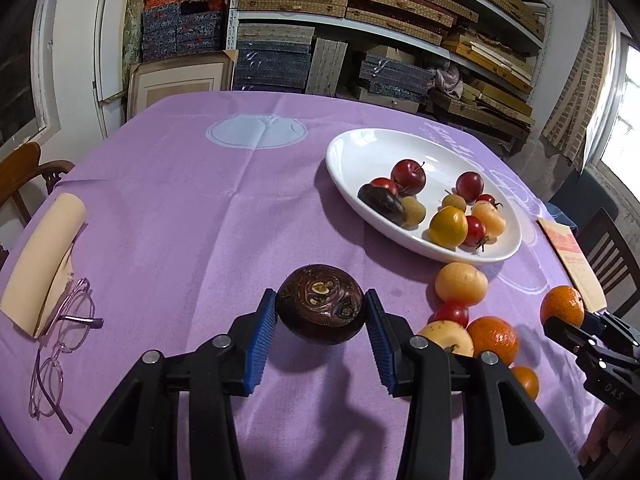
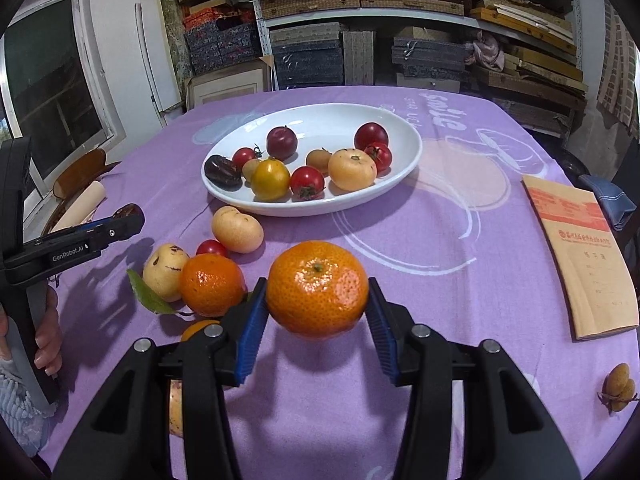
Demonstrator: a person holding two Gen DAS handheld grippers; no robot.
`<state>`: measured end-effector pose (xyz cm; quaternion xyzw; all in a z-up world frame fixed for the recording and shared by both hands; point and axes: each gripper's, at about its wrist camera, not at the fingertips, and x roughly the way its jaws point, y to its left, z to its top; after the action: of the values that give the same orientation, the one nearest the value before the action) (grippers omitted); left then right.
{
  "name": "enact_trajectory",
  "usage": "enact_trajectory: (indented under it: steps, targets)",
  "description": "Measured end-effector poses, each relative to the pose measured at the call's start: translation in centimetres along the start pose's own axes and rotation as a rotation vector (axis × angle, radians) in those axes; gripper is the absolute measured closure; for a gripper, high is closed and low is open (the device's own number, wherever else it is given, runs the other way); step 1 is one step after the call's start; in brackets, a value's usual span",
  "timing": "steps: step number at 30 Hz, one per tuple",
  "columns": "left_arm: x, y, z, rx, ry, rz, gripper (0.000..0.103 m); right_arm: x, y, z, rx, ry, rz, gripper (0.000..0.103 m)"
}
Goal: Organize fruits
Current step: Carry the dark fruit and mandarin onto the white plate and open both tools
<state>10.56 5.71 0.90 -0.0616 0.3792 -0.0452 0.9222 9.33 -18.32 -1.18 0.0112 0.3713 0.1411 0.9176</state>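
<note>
A dark brown round fruit (image 1: 321,304) is clamped between the blue pads of the left gripper (image 1: 321,320) and is held clear of the purple tablecloth (image 1: 180,208), on which its shadow is cast. A mandarin (image 2: 317,289) is gripped in the same manner by the right gripper (image 2: 316,320), also raised above the cloth. Both sets of jaws are closed against their fruit.

The white oval dish (image 2: 320,120) is located at the far centre of the table. Red plums, cherry tomatoes, yellow and pale round fruits and one dark oblong fruit are contained in it.

Near the dish, on the cloth, a loose group is found: a pale yellow fruit (image 2: 237,229), a cherry tomato (image 2: 211,248), a second mandarin (image 2: 211,284), a spotted pale fruit (image 2: 165,266) and a green leaf (image 2: 148,296). A pair of small brown fruits (image 2: 618,386) lies at the near right edge.

A booklet (image 2: 580,256) lies at the right. Spectacles (image 1: 60,344) and a cream curved object (image 1: 44,268) are placed at the left edge. Shelves stacked with boxes (image 1: 360,8) stand behind the table.
</note>
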Motion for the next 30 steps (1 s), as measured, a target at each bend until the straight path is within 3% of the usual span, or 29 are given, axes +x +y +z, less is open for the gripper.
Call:
enact_trajectory:
  steps: [6,14,24,30]
  targets:
    - [1.1,-3.1,3.5,0.075,-0.023,0.000,0.058,0.6,0.0,4.6,-0.022,-0.026,-0.012,0.056]
    - [5.1,-6.6,7.8,0.099,-0.014,-0.012,0.058,5.8,-0.8,10.4,0.005,-0.011,-0.040,0.056]
    - [11.4,-4.8,13.2,0.065,0.052,0.049,0.058,13.7,-0.9,15.0,-0.026,0.090,-0.052,0.056]
    - [13.3,-3.7,13.6,0.036,0.074,0.052,0.054,14.3,-0.8,15.7,-0.043,0.059,-0.062,0.052]
